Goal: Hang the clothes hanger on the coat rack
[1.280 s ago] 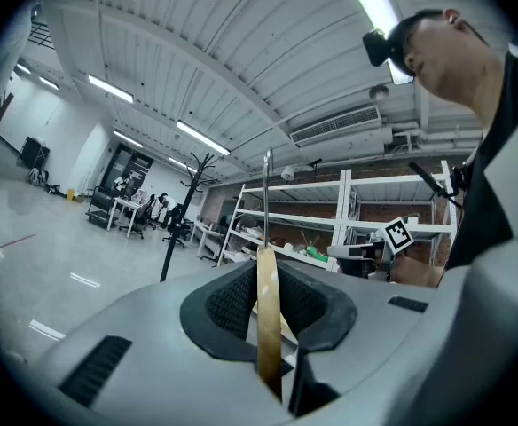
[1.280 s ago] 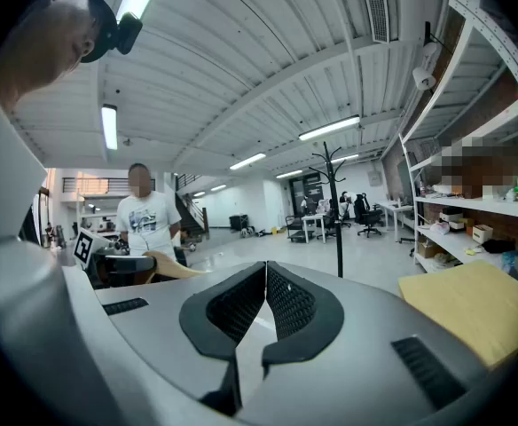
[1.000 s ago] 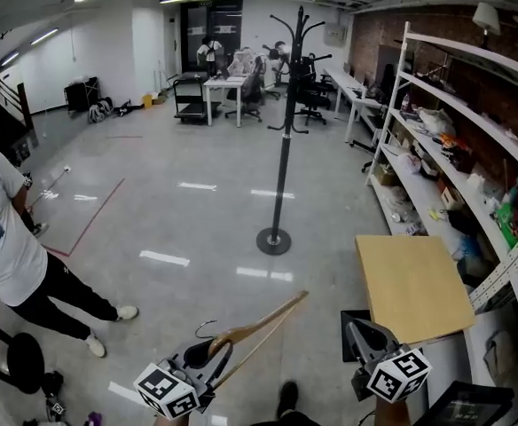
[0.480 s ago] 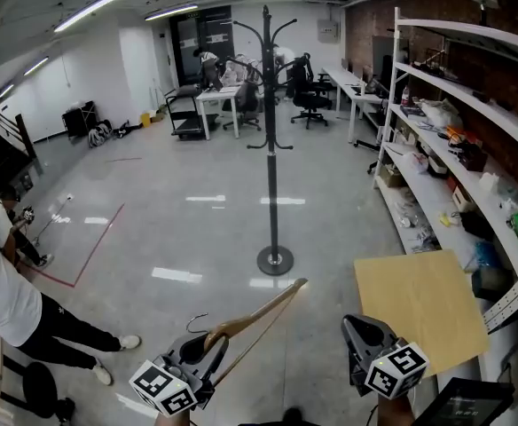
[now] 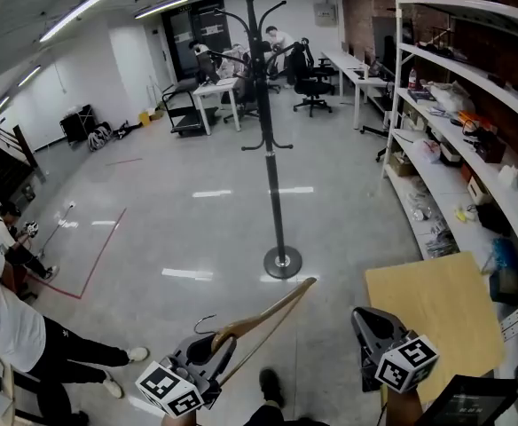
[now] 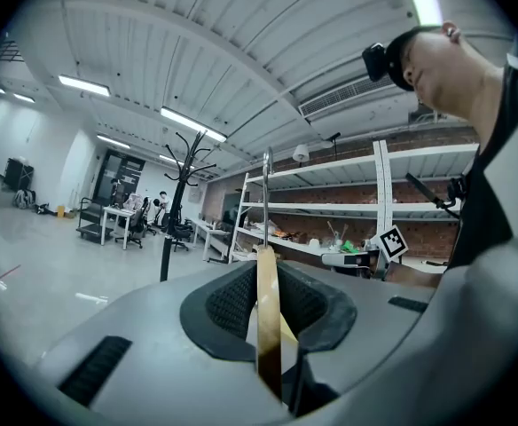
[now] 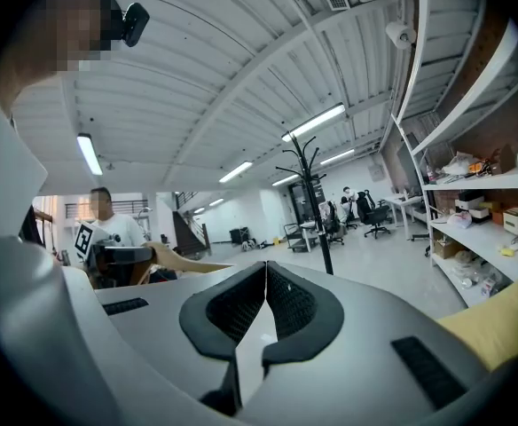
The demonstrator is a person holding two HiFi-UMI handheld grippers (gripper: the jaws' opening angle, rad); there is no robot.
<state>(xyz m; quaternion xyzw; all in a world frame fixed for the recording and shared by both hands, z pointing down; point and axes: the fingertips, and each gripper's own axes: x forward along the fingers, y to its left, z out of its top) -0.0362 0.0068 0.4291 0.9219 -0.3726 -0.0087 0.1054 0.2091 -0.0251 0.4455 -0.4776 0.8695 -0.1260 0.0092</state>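
A tall black coat rack (image 5: 272,176) stands on the shiny floor ahead, its round base (image 5: 282,262) just beyond the hanger's far end. A wooden clothes hanger (image 5: 261,316) slants toward it, and my left gripper (image 5: 216,349) is shut on its middle. In the left gripper view the wood (image 6: 268,318) sits pinched between the pads and the metal hook (image 6: 267,193) rises above; the rack (image 6: 177,207) is far off to the left. My right gripper (image 5: 363,319) is at the lower right, its jaws shut (image 7: 265,269) on nothing, with the rack (image 7: 317,211) ahead of it.
A tan board (image 5: 436,318) lies right of my right gripper. Long white shelves (image 5: 472,87) full of clutter line the right wall. A person in a white shirt (image 5: 2,327) stands at the left. Desks and office chairs (image 5: 308,78) fill the far end.
Both grippers have travelled forward with the hanger. The coat rack and its base appear nearer and larger. The person at the left has slid toward the frame's edge.
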